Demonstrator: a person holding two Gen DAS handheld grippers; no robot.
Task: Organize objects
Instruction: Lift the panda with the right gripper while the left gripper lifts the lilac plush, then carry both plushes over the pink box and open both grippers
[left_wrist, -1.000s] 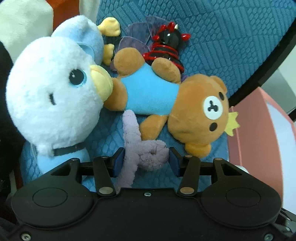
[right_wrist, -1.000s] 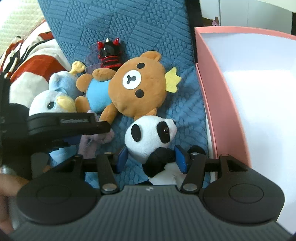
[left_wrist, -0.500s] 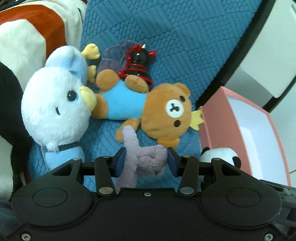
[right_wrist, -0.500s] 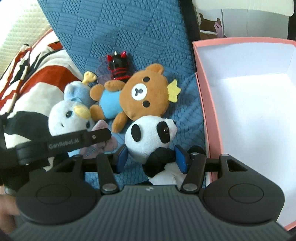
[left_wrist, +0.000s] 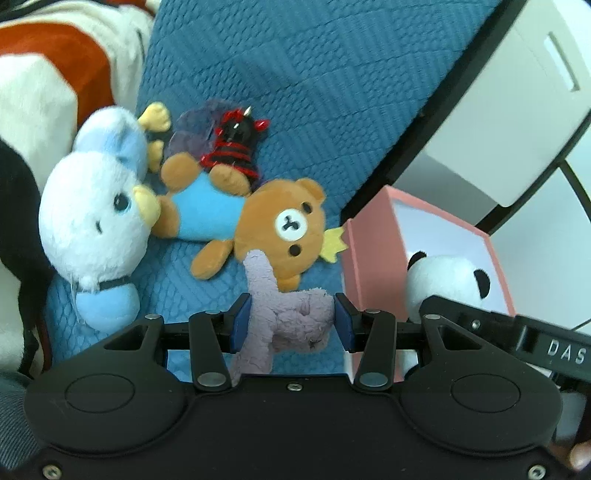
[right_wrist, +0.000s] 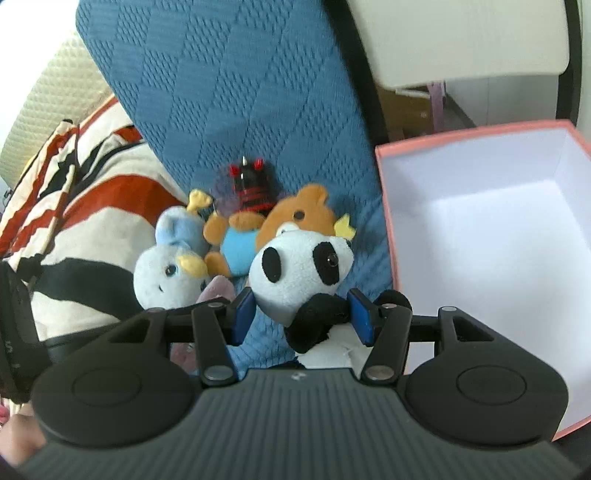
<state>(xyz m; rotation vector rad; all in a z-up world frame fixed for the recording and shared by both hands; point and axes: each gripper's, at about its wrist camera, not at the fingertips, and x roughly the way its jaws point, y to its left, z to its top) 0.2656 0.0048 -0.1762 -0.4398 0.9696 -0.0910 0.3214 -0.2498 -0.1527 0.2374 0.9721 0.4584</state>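
My left gripper (left_wrist: 291, 321) is shut on a mauve plush toy (left_wrist: 288, 325) and holds it above the blue cushion (left_wrist: 295, 74). My right gripper (right_wrist: 301, 314) is shut on a panda plush (right_wrist: 299, 266), lifted beside the open pink box (right_wrist: 480, 229); the panda also shows in the left wrist view (left_wrist: 447, 280), in front of the box (left_wrist: 373, 251). On the cushion lie a brown bear in a blue shirt (left_wrist: 258, 221), a pale blue penguin plush (left_wrist: 96, 221) and a small black-and-red devil toy (left_wrist: 232, 147).
A striped red, white and black cushion (right_wrist: 92, 221) lies to the left. The pink box has a white inside with nothing in it. A white cabinet (left_wrist: 517, 92) stands behind it.
Both grippers have risen and pulled back from the toy pile with their plush toys. The panda is lifted off the cushion and has moved toward the pink box.
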